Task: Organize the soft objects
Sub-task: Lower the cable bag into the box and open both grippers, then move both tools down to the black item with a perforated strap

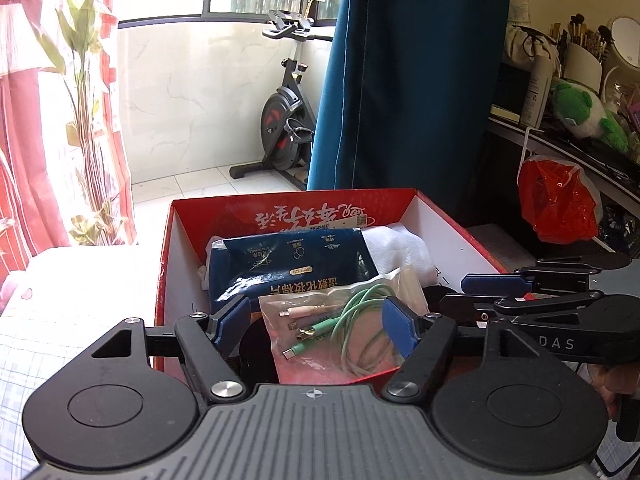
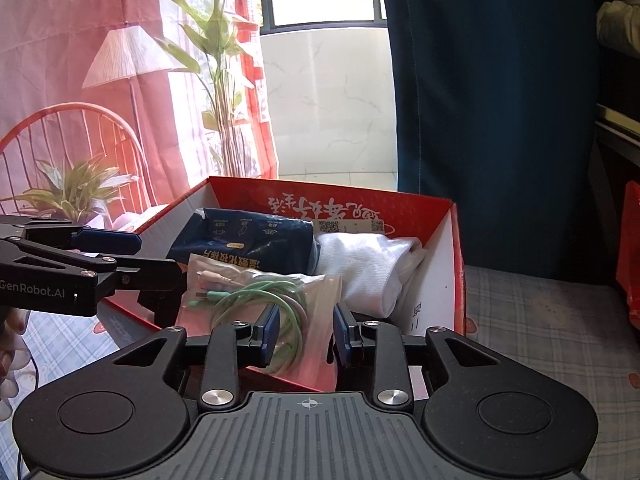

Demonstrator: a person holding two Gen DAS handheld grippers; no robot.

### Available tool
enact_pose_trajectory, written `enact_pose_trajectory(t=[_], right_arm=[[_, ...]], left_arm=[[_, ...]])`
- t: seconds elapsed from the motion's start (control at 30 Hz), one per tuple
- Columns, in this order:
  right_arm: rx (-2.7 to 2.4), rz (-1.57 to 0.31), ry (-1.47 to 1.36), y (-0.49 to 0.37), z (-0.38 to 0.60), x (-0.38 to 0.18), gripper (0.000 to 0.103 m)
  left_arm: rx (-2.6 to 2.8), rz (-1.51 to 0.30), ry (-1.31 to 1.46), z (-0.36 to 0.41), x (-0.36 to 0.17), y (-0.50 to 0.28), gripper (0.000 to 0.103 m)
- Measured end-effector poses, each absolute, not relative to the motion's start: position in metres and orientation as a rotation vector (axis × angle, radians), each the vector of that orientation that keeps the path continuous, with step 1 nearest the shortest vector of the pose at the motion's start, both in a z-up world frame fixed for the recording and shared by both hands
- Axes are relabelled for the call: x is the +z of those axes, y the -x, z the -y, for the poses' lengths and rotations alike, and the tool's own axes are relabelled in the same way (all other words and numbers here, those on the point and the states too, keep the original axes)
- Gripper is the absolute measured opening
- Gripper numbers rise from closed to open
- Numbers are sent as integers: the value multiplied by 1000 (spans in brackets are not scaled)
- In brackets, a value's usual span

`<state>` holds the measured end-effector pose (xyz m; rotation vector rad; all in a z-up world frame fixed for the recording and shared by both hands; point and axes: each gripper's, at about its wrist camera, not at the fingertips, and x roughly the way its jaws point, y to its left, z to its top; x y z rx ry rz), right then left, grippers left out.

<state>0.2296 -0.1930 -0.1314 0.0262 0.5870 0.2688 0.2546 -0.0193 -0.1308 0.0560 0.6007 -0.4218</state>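
The left gripper (image 1: 316,322) stands spread wide, its blue pads either side of the cable bag (image 1: 340,332) without pressing it. The right gripper (image 2: 306,334) is parted narrowly above the same bag's near edge; nothing is pinched. The bag is clear crinkled plastic holding coiled green and pink cables, and it lies at the front of the red cardboard box (image 1: 170,272) with white inner walls. Behind the bag lies a glossy navy pouch (image 1: 288,268), flat and rectangular. Beside it, right, rests a folded white cloth (image 2: 360,272) of ribbed knit. The box sits on checked bedding (image 2: 540,312).
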Motion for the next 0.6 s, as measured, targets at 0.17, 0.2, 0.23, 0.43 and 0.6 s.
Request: enact_pose_trajectory(t=[0.17, 0.2, 0.23, 0.43, 0.6], right_arm=[[286, -568, -17, -213, 190, -124, 33], [289, -566, -14, -209, 189, -123, 33], [292, -565, -11, -205, 188, -122, 34], [305, -561, -4, -185, 183, -122, 35], [317, -568, -9, -171, 181, -127, 36]], left_arm=[[-409, -586, -80, 16, -125, -236, 79], [-406, -585, -81, 15, -124, -233, 79], [-404, -584, -82, 14, -123, -229, 79], [-395, -574, -89, 7, -122, -209, 81], [-365, -581, -80, -4, -129, -192, 81]])
